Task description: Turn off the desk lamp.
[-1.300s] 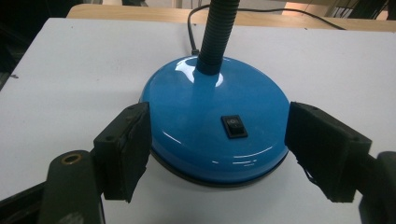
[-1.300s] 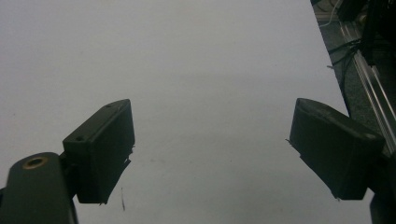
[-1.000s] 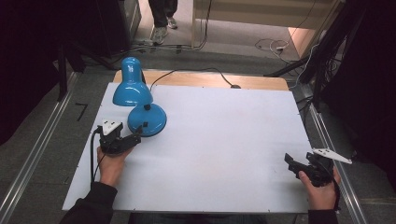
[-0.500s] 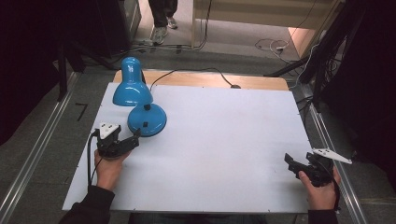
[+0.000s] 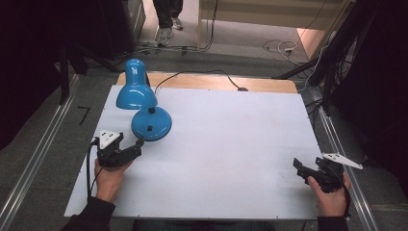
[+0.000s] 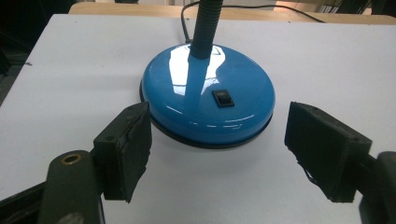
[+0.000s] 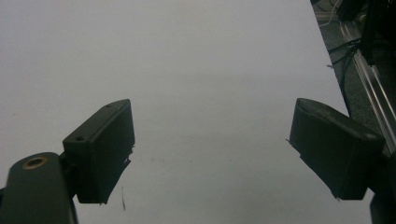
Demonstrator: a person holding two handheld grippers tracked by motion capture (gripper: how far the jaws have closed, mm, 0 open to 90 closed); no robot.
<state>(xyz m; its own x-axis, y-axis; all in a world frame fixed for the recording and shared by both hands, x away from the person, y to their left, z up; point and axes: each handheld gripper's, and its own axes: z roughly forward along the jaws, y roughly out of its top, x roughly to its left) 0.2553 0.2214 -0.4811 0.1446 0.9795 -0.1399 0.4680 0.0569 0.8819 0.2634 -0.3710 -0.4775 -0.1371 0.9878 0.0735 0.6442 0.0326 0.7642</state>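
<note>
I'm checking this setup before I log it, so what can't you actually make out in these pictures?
- Lamp bulb: the high view looks down on the blue shade, which hides it.
- Lamp shade: cut off by the top edge in the left gripper view; the neck runs out of frame.
- Switch position: too small to read.
- Cord end: lost on the dark floor, high view.

Lamp base (image 6: 208, 105) blocks ahead of left gripper (image 6: 217, 158); tabletop (image 5: 240, 144) rightward open.

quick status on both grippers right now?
Left gripper: open, holding nothing, jaws aimed at the blue lamp base without touching it.
Right gripper: open, holding nothing, over bare white table.
</note>
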